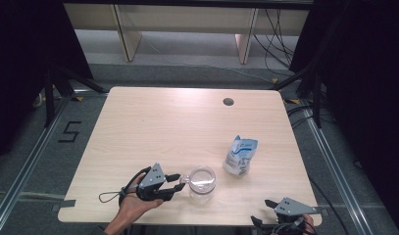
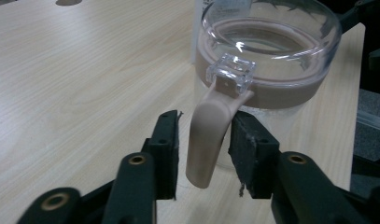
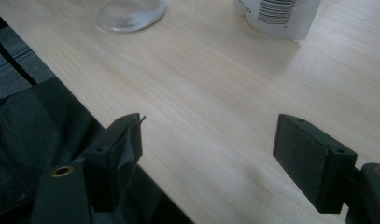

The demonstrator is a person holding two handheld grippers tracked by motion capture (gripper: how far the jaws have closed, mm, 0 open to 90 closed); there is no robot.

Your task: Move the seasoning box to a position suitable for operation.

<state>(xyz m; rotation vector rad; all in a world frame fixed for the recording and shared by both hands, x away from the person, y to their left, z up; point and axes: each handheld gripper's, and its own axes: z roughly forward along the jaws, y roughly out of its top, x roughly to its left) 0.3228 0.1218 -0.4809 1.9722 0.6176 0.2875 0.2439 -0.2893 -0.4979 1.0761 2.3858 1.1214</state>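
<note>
The left gripper [image 2: 201, 149] straddles the handle [image 2: 207, 140] of the clear jug [image 1: 202, 182] at the tabletop's [image 1: 177, 122] near edge – fingers released, grasp not yet made; the right gripper [image 3: 208, 158] idles agape near-right – pouch [image 1: 240, 154] untouched

Table layout

Jar [image 1: 202, 183] lower centre of table [image 1: 177, 122]; pouch [image 1: 240, 155] just right and behind. Left gripper [image 1: 176, 182] at jar's left, jaws either side of handle [image 2: 207, 140]. Right gripper [image 1: 268, 211] bottom right, apart.
</note>
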